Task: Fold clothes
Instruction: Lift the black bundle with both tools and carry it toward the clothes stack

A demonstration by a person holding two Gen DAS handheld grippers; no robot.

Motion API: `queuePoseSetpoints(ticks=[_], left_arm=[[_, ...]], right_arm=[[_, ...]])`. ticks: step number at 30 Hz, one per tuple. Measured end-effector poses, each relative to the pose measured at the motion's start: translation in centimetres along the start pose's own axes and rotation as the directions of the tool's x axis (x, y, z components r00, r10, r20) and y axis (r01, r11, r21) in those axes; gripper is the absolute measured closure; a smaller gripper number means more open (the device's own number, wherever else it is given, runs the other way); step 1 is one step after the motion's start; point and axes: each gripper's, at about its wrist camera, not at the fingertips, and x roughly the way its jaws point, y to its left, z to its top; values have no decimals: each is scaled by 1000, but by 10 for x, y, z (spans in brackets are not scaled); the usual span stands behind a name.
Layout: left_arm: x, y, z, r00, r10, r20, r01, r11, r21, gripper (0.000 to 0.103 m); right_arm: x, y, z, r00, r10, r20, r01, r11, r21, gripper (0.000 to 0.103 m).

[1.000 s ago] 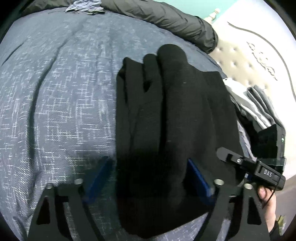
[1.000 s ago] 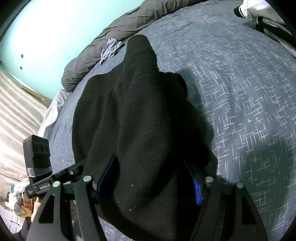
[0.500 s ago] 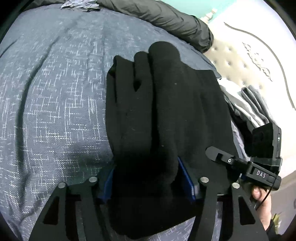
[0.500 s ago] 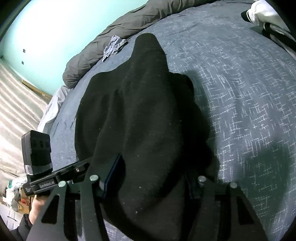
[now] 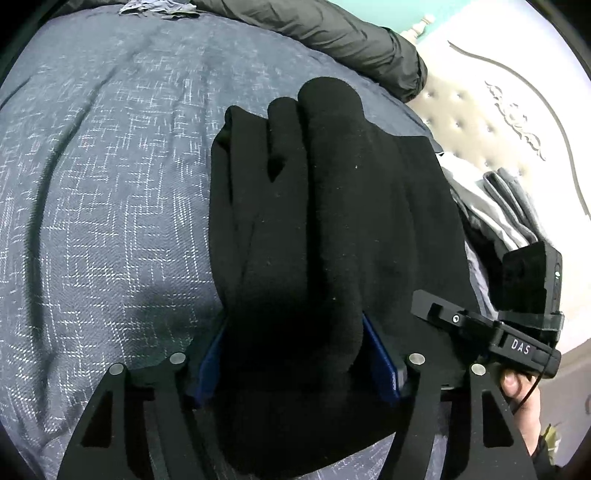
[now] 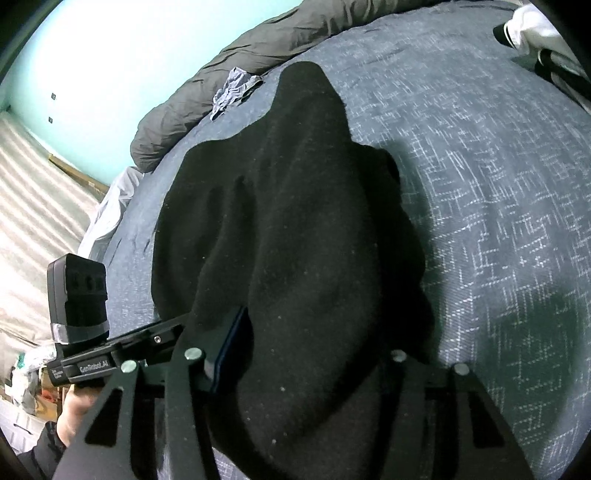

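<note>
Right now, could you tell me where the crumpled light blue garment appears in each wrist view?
Left wrist: the light blue garment lies at the top edge, left of centre.
Right wrist: it lies upper left, beyond the black garment's tip.
Shared landmark: in both views it lies against the rolled grey duvet.

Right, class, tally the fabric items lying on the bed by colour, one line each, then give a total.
black garment: 1
dark grey duvet: 1
pale blue crumpled cloth: 1
grey and white clothes pile: 1 (pieces inside cannot be counted)
Total: 4
</note>
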Motion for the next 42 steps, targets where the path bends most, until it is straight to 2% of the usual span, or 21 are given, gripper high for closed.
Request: queuePoseSetpoints(ticks=[3, 8, 17, 32, 34, 36, 42], left_arm=[[1, -1, 1, 1000, 1, -1, -1, 1000, 12, 32], [0, 1, 6, 1000, -7, -12, 7, 1000, 4, 32], [-9, 2, 13, 998, 63, 2, -63, 997, 48, 26], [-9, 8, 25, 999, 55, -3, -54, 997, 63, 24], [-10, 9, 27, 999, 48, -5, -48, 997, 68, 26], [-10, 9, 30, 999, 37, -7, -37, 996, 75, 35], [-12, 9, 35, 999, 38, 8, -38, 995, 88, 42]], right_arm=[[2, -3, 0, 1000, 5, -14, -5, 1000, 4, 42], [0, 0, -2, 1000, 2, -2, -2, 1000, -10, 46], [-5, -4, -5, 1000, 24, 1, -24, 1000, 16, 48], [-9, -5, -6, 1000, 24, -1, -24, 1000, 18, 48], [-9, -5, -6, 1000, 22, -1, -22, 1000, 18, 48], [-8, -4, -6, 1000, 19, -1, -19, 1000, 16, 48], [-10, -1, -6, 1000, 14, 6, -14, 1000, 10, 49]])
